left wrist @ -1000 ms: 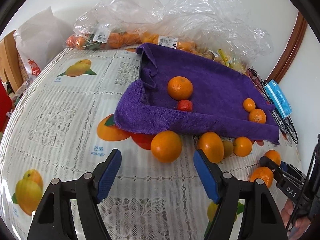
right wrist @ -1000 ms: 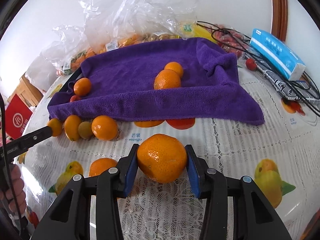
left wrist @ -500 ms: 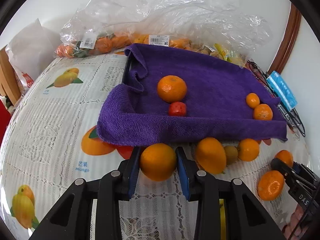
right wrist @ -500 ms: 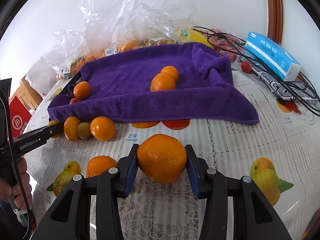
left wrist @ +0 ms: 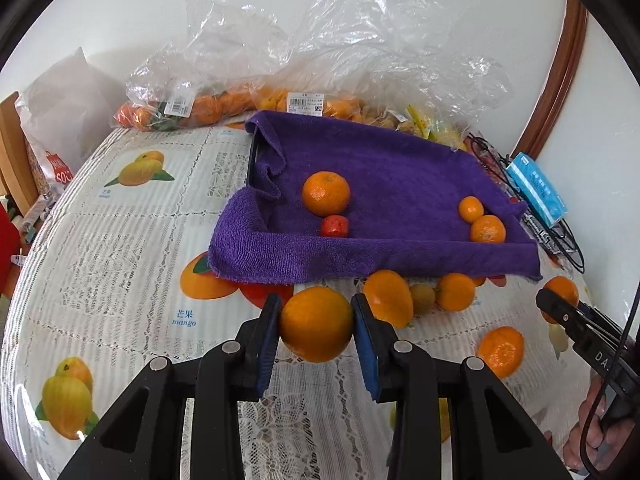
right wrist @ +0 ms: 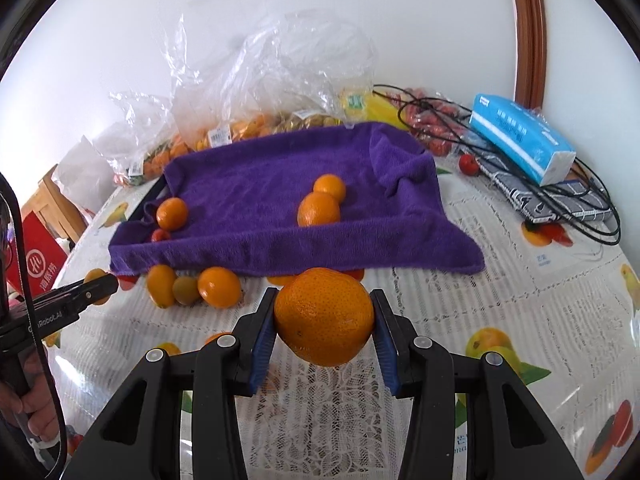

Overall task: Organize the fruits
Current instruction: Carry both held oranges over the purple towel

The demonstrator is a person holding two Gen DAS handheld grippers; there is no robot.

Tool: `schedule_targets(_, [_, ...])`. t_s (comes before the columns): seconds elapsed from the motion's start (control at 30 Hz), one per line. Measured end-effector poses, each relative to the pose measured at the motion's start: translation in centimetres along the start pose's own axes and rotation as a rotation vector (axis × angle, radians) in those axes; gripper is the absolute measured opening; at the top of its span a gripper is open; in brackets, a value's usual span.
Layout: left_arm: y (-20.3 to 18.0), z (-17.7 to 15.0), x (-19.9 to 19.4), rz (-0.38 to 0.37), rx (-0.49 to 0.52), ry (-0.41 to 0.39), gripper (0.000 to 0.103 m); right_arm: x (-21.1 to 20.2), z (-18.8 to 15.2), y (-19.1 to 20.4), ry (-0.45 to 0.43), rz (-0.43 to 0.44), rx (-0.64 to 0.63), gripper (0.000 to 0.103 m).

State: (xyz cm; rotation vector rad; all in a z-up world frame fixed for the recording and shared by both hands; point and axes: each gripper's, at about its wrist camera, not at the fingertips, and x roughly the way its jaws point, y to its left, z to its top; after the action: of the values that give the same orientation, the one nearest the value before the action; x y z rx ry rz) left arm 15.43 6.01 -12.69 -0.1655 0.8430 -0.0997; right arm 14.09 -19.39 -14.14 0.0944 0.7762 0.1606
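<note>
On the left, the left gripper (left wrist: pixel 316 326) is clamped on a smooth orange (left wrist: pixel 316 323), its blue pads pressing both sides; the jaws have just closed on it, and the fruit sits just clear of the near edge of the purple towel (left wrist: pixel 384 184). On that towel lie a big mandarin (left wrist: pixel 326 193) with a small red fruit (left wrist: pixel 334 226) touching its near side, and toward the far right a pair of small oranges (left wrist: pixel 480 220) side by side. Just beyond the towel's near edge a loose cluster of fruit (left wrist: pixel 416 296) rests on the printed tablecloth (left wrist: pixel 120 248), with another orange (left wrist: pixel 501 351) lying nearer and to the right. On the right, the right gripper (right wrist: pixel 323 322) grips a dimpled orange (right wrist: pixel 323 316) tightly between its pads, held above the lace cloth in front of the towel.

The step in hand looks like the carry: both fruits are grasped and ready to go to the towel. The next move probably calls for bringing each orange over the towel's raised near fold, lowering it beside fruit of its own kind, then letting go gently so it does not roll off.
</note>
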Motion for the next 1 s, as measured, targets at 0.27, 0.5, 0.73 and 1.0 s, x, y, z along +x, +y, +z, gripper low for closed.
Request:
schedule_targets(0.27, [-0.3, 1.8, -1.6, -0.004, -0.008, -0.049, 0.033, -1.0, 2.2, 1.0, -0.043, 0.012, -0.015, 0.044])
schedule_targets(0.5, [-0.5, 4.4, -1.1, -0.007, -0.021, -0.079, 0.033, -1.0, 4.8, 1.9, -0.093, 0.019, -0.032, 0.044])
schedule_targets(0.73, [-0.5, 7.0, -0.5, -0.011, -0.034, -0.11, 0.033, 0.0, 7.2, 2.1, -0.136, 0.02, -0.039, 0.044])
schedule_targets(1.0, [-0.8, 9.4, 0.9, -0.004, -0.025, -0.131, 0.033, 1.1, 9.6, 2.4, -0.167, 0.047, -0.05, 0.044])
